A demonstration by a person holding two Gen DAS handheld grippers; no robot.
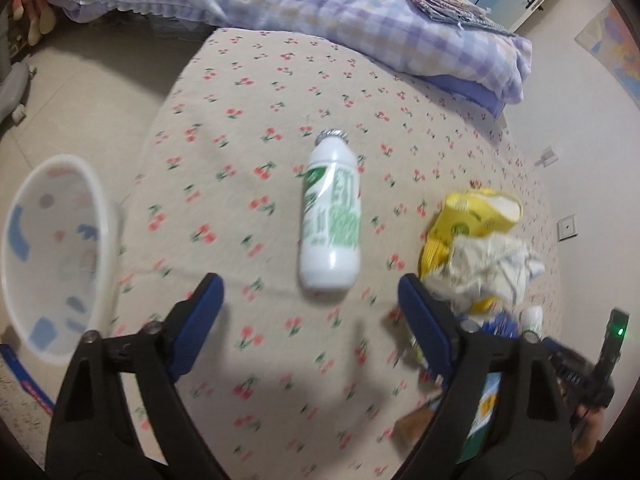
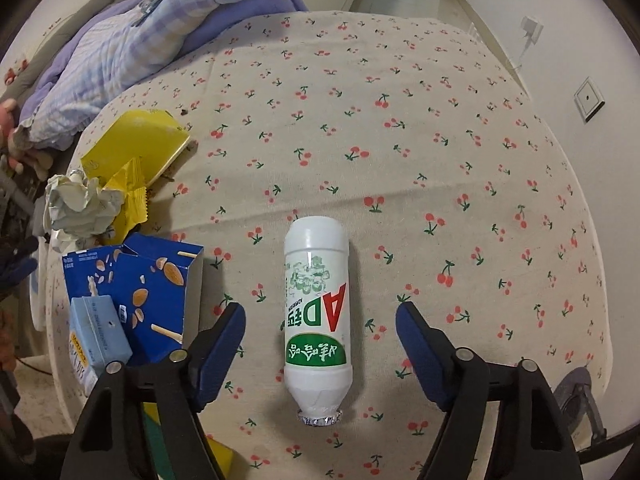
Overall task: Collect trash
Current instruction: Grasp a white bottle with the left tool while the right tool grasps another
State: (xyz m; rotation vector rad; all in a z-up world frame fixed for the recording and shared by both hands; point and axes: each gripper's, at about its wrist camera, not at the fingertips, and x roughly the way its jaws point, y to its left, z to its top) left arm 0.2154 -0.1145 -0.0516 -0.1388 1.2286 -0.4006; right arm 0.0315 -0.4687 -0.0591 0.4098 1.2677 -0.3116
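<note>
In the left wrist view a white bottle with a green label lies on the cherry-print bed sheet, foil cap pointing away. My left gripper stands open just short of its base, touching nothing. In the right wrist view another white bottle, marked "AD", lies with its foil cap toward the camera. My right gripper is open, with the bottle between its blue fingers; a gap shows on each side.
Between the two bottles lies a trash pile: a yellow wrapper, crumpled paper, a blue snack box and a small carton. A white basin stands left. A checked quilt lies at the far end.
</note>
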